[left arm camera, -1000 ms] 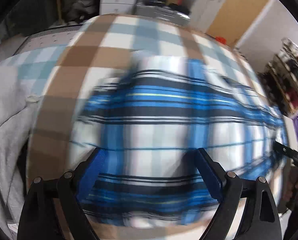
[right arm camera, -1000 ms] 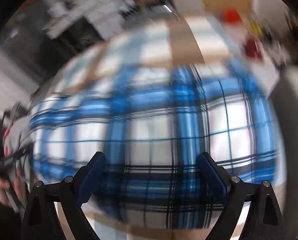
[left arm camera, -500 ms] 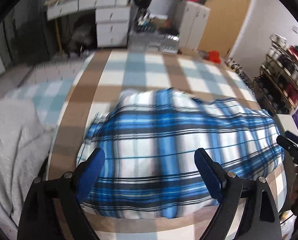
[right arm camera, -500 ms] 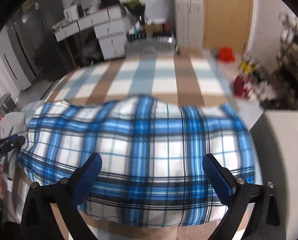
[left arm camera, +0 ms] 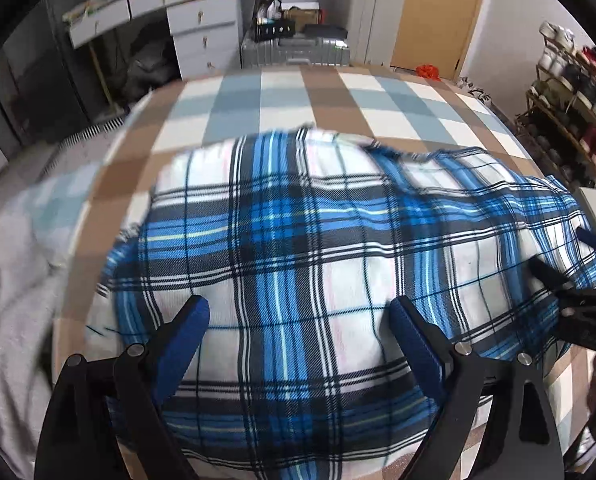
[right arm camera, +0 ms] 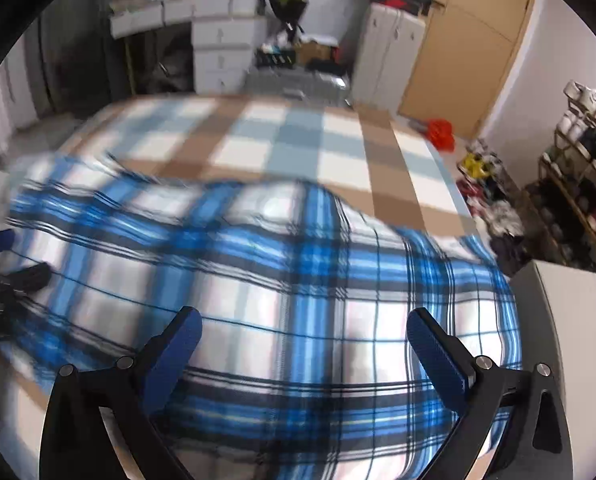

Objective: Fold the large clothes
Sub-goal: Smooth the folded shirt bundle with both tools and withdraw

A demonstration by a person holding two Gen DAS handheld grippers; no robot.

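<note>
A blue, white and black plaid garment (left arm camera: 298, 248) lies spread and rumpled on a bed with a brown, white and pale-blue checked cover (left arm camera: 282, 92). It also shows in the right wrist view (right arm camera: 298, 280). My left gripper (left arm camera: 298, 316) is open and empty, hovering over the near part of the garment. My right gripper (right arm camera: 304, 328) is open and empty above the garment's near right part. The right gripper also shows at the right edge of the left wrist view (left arm camera: 578, 304), at the garment's right end.
A grey garment (left arm camera: 14, 300) lies heaped at the bed's left side. White drawers (left arm camera: 202, 36) and a desk stand beyond the bed. A shoe rack (left arm camera: 574, 92) stands at the right, with a white box (right arm camera: 558, 320) beside the bed.
Both grippers have pulled back and up from the garment, so more of the bed and room shows. The garment has settled on the bed, more rumpled along its far edge.
</note>
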